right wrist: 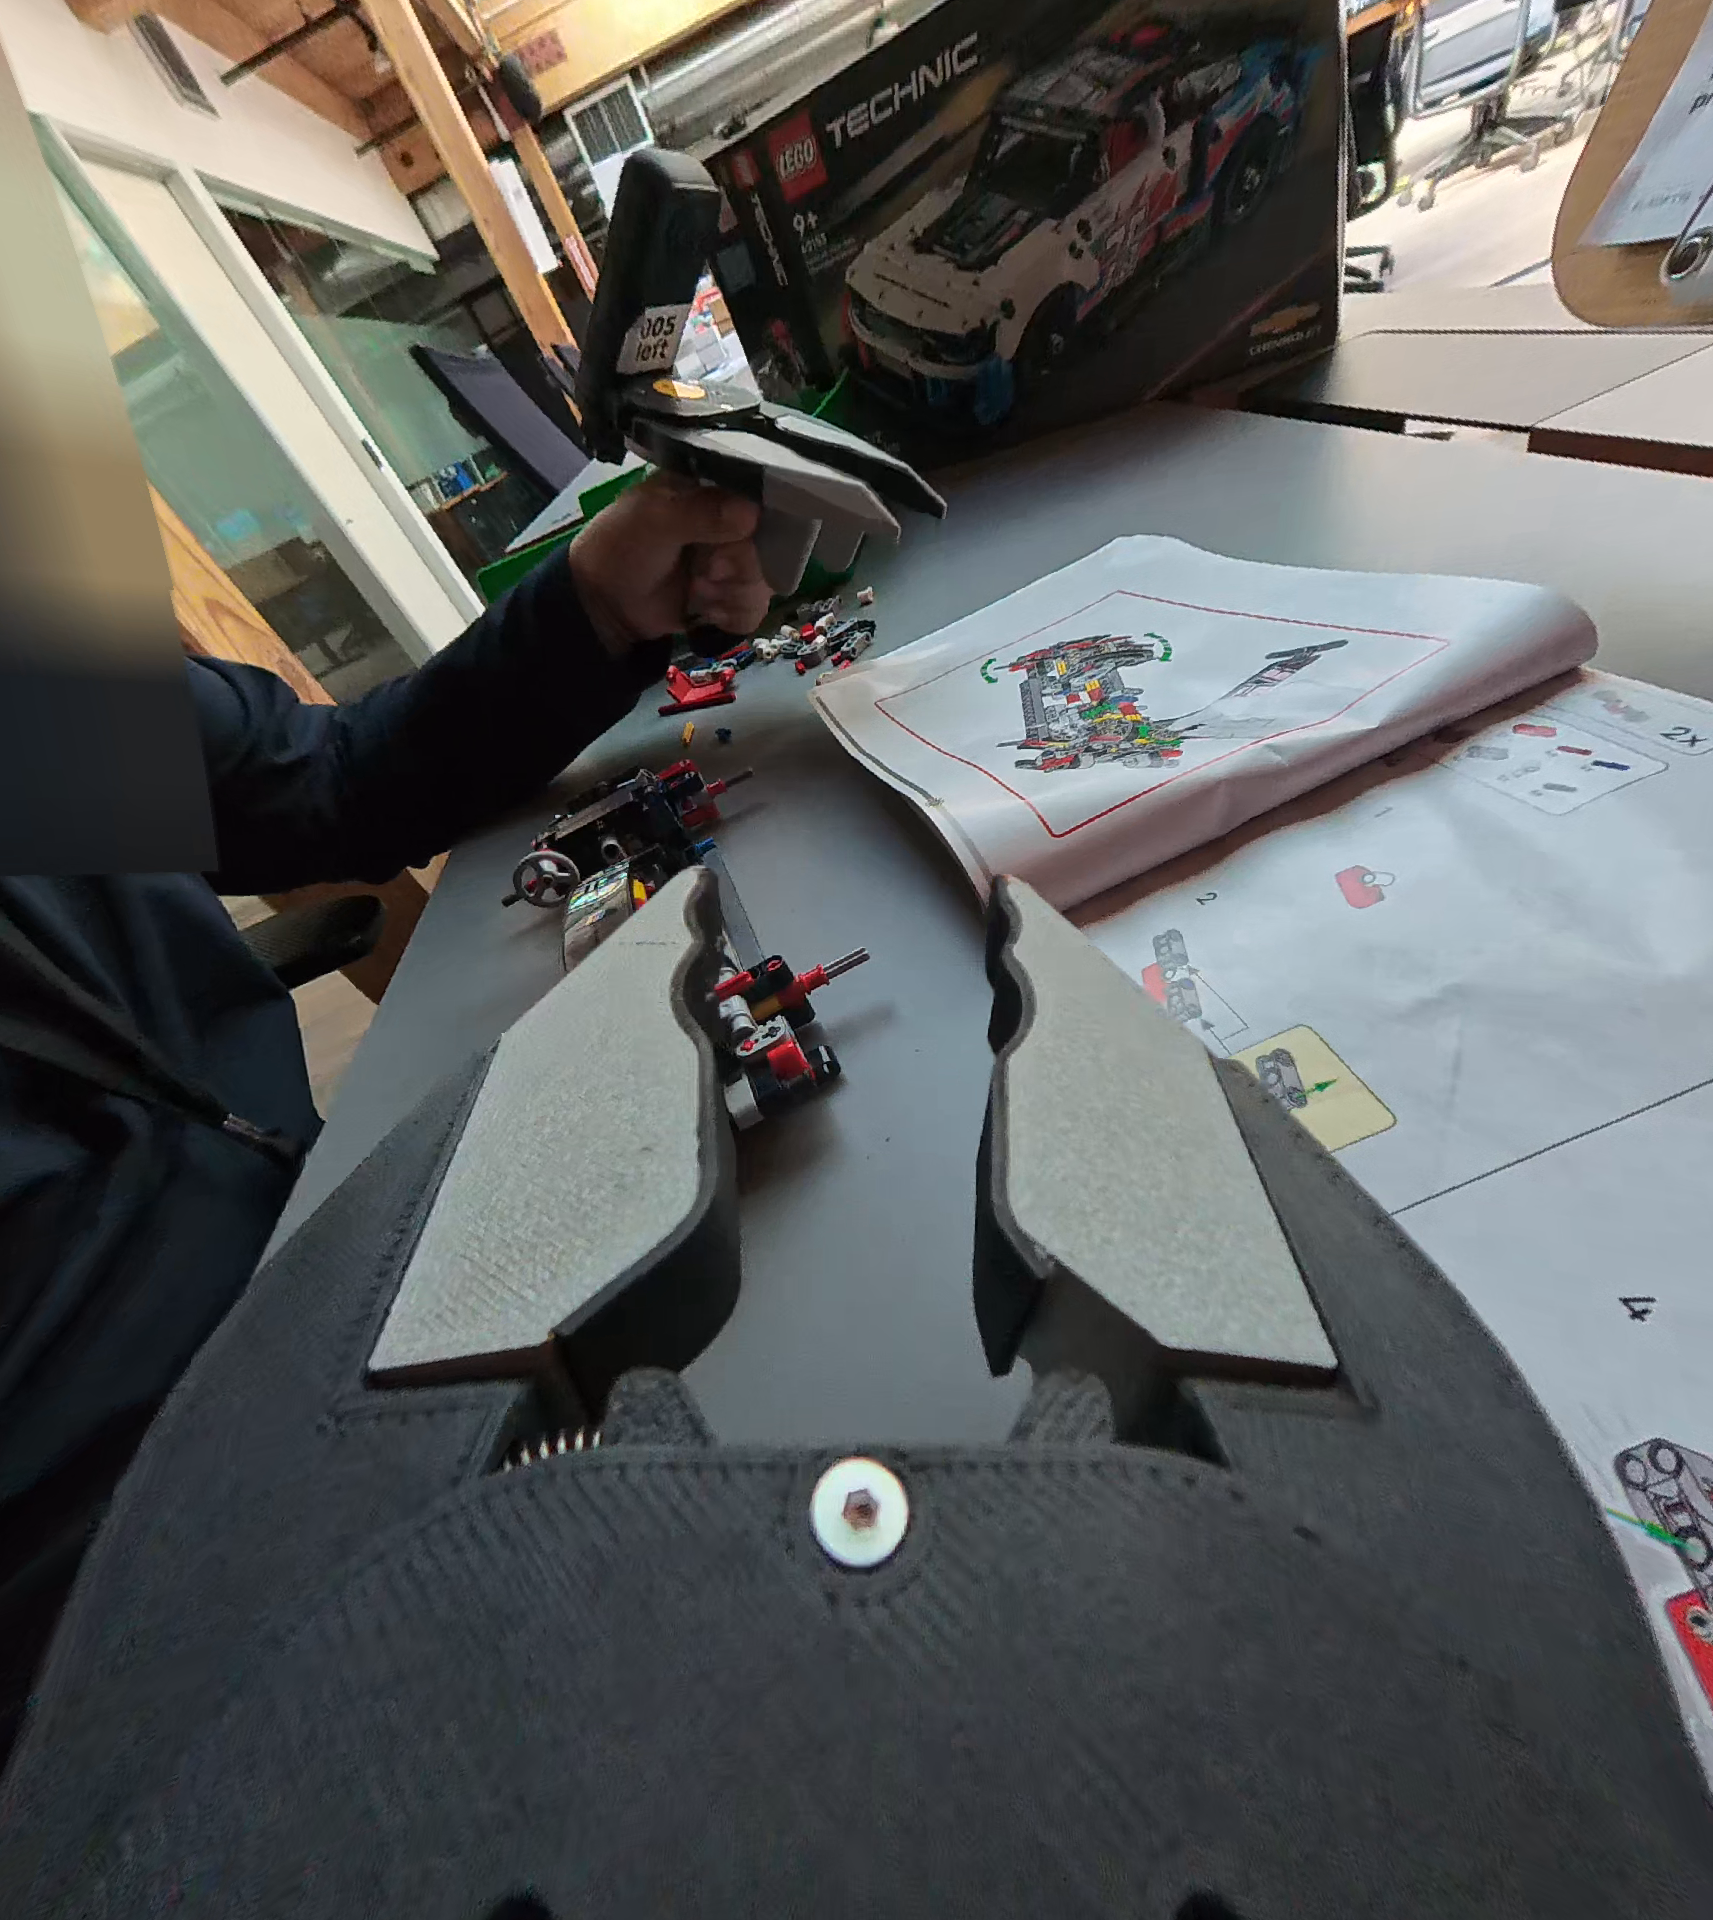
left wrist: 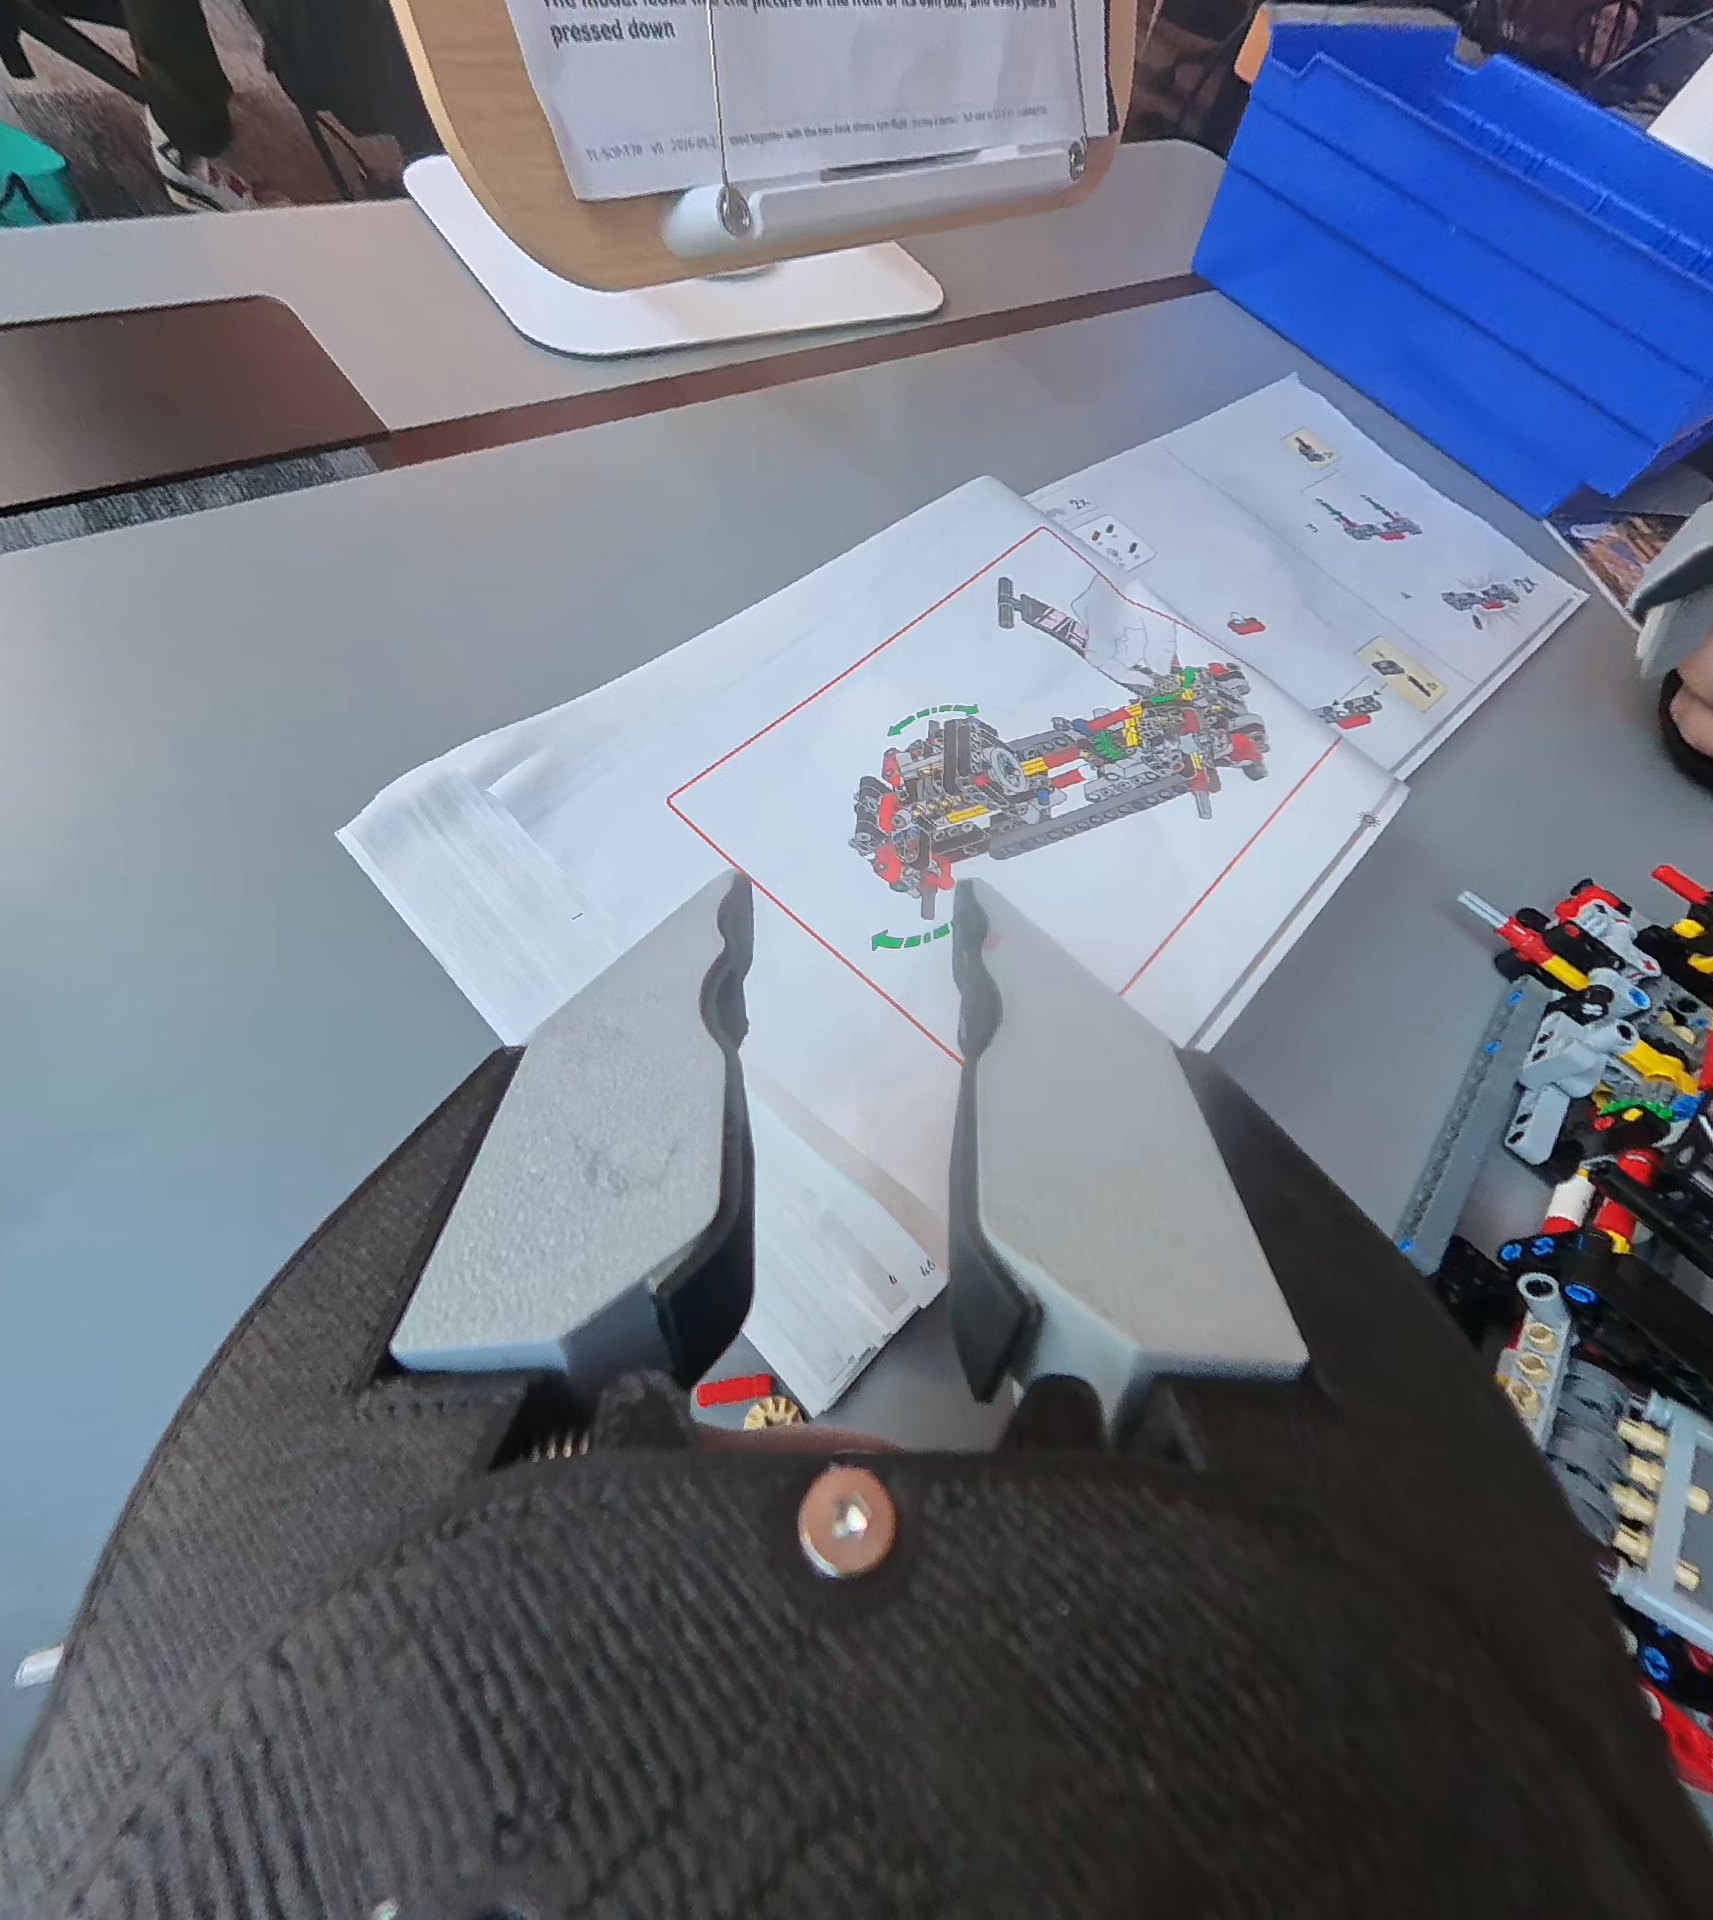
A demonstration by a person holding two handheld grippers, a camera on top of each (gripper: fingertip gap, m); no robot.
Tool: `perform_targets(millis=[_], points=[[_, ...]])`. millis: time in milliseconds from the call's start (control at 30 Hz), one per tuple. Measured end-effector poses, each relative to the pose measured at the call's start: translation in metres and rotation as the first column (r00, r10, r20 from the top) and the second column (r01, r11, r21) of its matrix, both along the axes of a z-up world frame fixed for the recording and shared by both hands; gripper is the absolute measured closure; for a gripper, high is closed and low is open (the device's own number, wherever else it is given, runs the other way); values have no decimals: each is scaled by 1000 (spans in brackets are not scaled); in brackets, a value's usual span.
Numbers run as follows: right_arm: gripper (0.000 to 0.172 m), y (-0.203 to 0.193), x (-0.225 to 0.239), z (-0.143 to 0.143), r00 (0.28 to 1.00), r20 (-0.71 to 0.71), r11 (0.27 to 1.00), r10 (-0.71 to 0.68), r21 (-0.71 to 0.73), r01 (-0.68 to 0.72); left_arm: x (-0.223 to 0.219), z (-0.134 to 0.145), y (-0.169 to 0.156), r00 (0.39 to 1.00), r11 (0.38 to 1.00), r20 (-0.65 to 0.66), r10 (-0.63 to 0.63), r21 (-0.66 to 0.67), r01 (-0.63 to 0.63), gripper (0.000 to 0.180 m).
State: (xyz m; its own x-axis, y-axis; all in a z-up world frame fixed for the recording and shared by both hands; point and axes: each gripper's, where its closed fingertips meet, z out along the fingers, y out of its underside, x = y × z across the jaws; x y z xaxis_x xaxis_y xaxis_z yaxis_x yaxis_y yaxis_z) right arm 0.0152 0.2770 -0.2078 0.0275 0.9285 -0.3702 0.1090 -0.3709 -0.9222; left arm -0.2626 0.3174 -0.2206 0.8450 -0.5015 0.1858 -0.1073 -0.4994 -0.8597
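Both grippers are held spread and bare: the left gripper [left wrist: 852, 904] over the instruction booklet [left wrist: 935, 727], the right gripper [right wrist: 847, 904] above the brick chassis [right wrist: 769, 1018]. The chassis is judged light, rigid yet easily pulled apart, best gripped along its long grey beam [right wrist: 732, 914].

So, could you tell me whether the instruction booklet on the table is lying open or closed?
Open. The instruction booklet lies flat on the grey table, two illustrated pages showing; the earlier pages curl over in a stack on one side.

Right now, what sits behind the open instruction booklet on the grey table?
Behind the instruction booklet stand a wood-and-white document stand and a blue bin. The stand hides whatever is behind it.
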Motion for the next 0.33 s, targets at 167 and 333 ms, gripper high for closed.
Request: perform_targets(millis=[167, 333], points=[[123, 6, 3, 4, 999, -25, 999, -33, 5, 34, 3, 5, 1, 1000, 999, -7, 1, 35, -1, 145], [123, 15, 6, 6, 994, -26, 991, -107, 73, 109, 3, 11, 1, 1000, 997, -21, 7, 77, -5, 145]])
